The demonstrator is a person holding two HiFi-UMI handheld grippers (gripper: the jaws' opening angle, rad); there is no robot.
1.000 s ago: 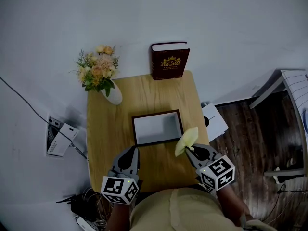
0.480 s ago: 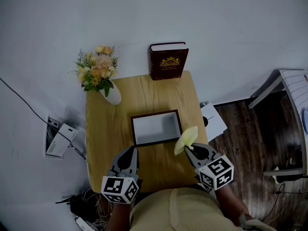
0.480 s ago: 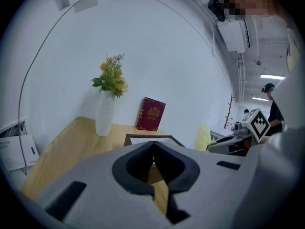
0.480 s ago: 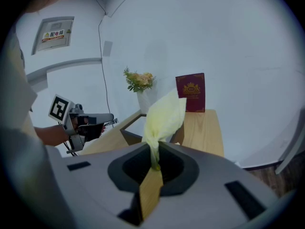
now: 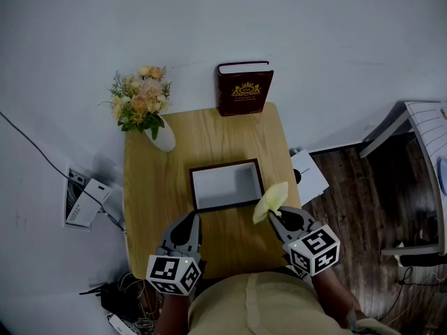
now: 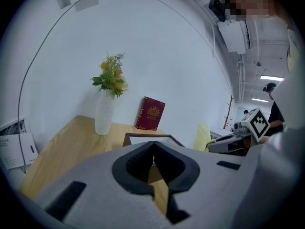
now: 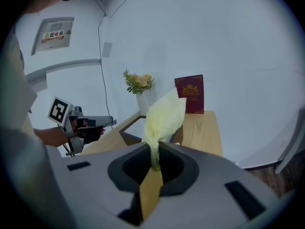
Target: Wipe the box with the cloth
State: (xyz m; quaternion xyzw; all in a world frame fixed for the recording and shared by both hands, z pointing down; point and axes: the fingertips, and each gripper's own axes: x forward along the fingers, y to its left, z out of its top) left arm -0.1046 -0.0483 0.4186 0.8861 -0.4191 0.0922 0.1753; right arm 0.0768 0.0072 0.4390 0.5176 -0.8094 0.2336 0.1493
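Note:
An open box (image 5: pixel 228 185) with a dark frame and white inside lies flat in the middle of the small wooden table (image 5: pixel 154 187); its near rim also shows as the box (image 6: pixel 148 137) and the box (image 7: pixel 131 136). My right gripper (image 5: pixel 274 217) hovers just right of the box's near right corner, shut on a pale yellow cloth (image 5: pixel 270 202) that stands up from its jaws as the cloth (image 7: pixel 163 118). My left gripper (image 5: pixel 188 223) is shut with nothing in it, above the table just in front of the box's near left corner.
A white vase of flowers (image 5: pixel 144 108) stands at the table's far left corner. A dark red book (image 5: pixel 244 88) stands upright at the far edge against the wall. White papers (image 5: pixel 311 176) lie on the floor to the right; cables and a white device (image 5: pixel 87 202) lie left.

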